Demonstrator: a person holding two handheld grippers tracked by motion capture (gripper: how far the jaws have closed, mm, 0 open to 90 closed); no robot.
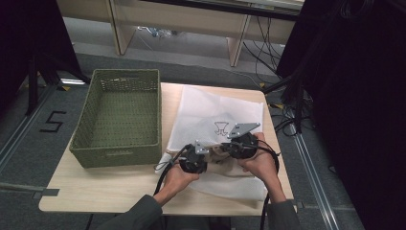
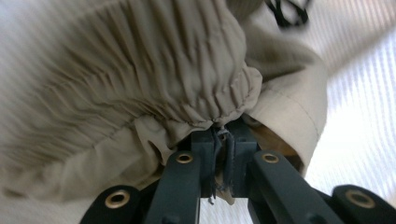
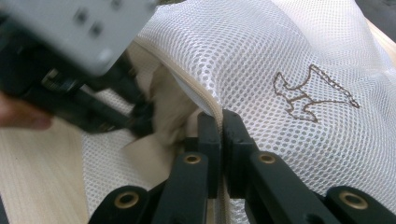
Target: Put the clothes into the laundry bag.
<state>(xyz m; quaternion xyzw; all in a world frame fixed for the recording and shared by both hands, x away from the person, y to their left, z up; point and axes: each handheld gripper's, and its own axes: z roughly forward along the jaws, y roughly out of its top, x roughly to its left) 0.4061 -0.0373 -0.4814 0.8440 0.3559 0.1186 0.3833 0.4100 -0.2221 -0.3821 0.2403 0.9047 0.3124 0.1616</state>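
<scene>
A white mesh bag [image 1: 215, 110] with a small dark printed logo [image 3: 310, 93] lies on the right half of the table. A beige garment [image 1: 225, 167] with a gathered, elastic-like edge sits at the bag's near opening. My left gripper [image 2: 223, 130] is shut on that gathered beige fabric [image 2: 140, 70]. My right gripper [image 3: 219, 116] is shut on the mesh bag's hemmed edge [image 3: 261, 56], holding it up beside the garment [image 3: 170, 100]. In the high view the left gripper [image 1: 207, 152] and right gripper [image 1: 226, 147] stand close together, tips facing each other.
A green woven basket [image 1: 117, 155], with nothing visible inside it, stands on the left half of the wooden table [image 1: 105, 187]. The table's near edge lies just below the person's hands. Cables trail on the floor to the right.
</scene>
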